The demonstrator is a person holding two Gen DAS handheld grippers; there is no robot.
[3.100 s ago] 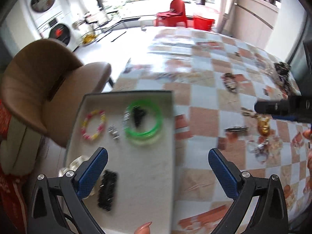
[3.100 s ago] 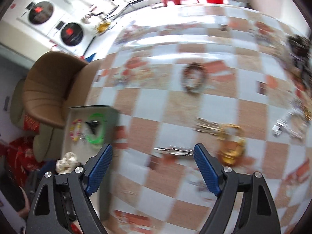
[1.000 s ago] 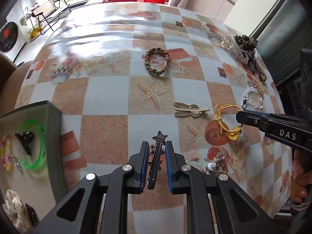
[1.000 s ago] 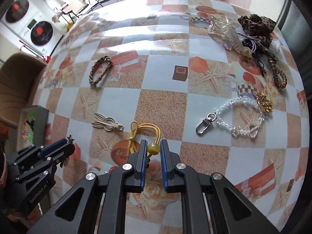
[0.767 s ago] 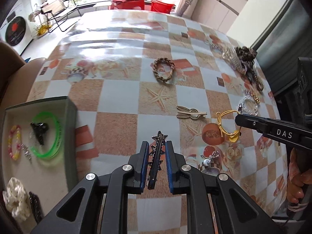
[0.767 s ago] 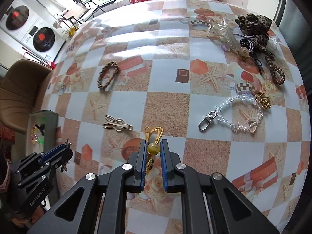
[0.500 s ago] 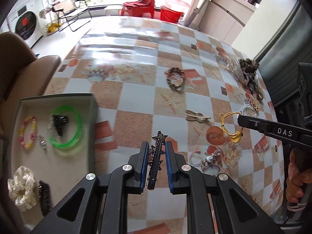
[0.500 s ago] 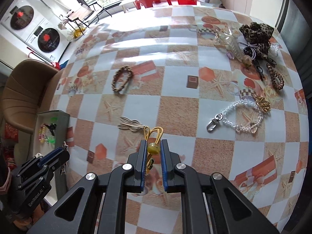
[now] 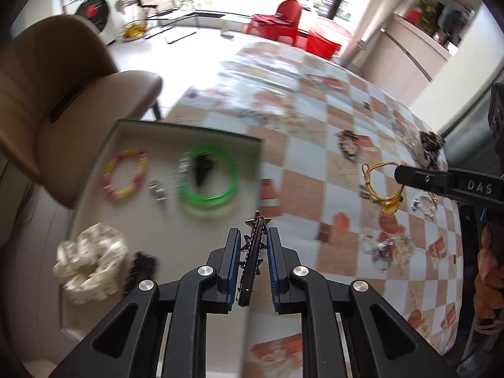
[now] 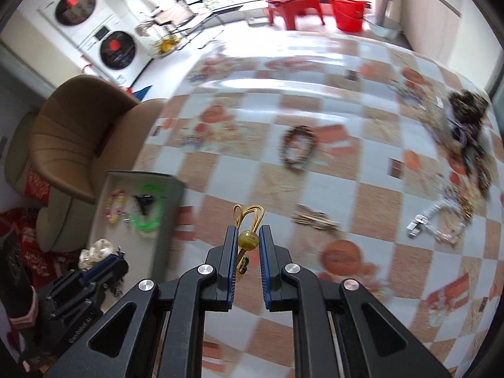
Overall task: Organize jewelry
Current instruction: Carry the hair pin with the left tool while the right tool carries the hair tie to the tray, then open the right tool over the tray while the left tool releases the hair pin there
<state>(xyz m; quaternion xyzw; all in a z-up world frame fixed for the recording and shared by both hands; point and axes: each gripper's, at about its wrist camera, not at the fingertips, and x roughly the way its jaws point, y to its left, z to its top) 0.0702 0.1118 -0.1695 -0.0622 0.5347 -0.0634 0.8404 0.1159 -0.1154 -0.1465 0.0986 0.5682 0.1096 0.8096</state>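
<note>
Both grippers moved from the table toward the tray (image 9: 94,170). Left gripper (image 9: 252,236) squeezed a dark star hair clip (image 9: 253,252) over the tray's right edge. Right gripper (image 10: 248,236) pinched a gold bead hair tie (image 10: 248,220) above the checkered tablecloth (image 10: 346,163).

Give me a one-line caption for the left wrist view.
Left tool shut on a star-studded hair clip above the tray holding a green bangle.

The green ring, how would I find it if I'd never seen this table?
Find the grey tray at the checkered table's edge, near the brown chair. Inside lies the green ring, beside a pink-and-yellow bead bracelet. It's the only plain bright-green hoop, with a black clip inside.
</note>
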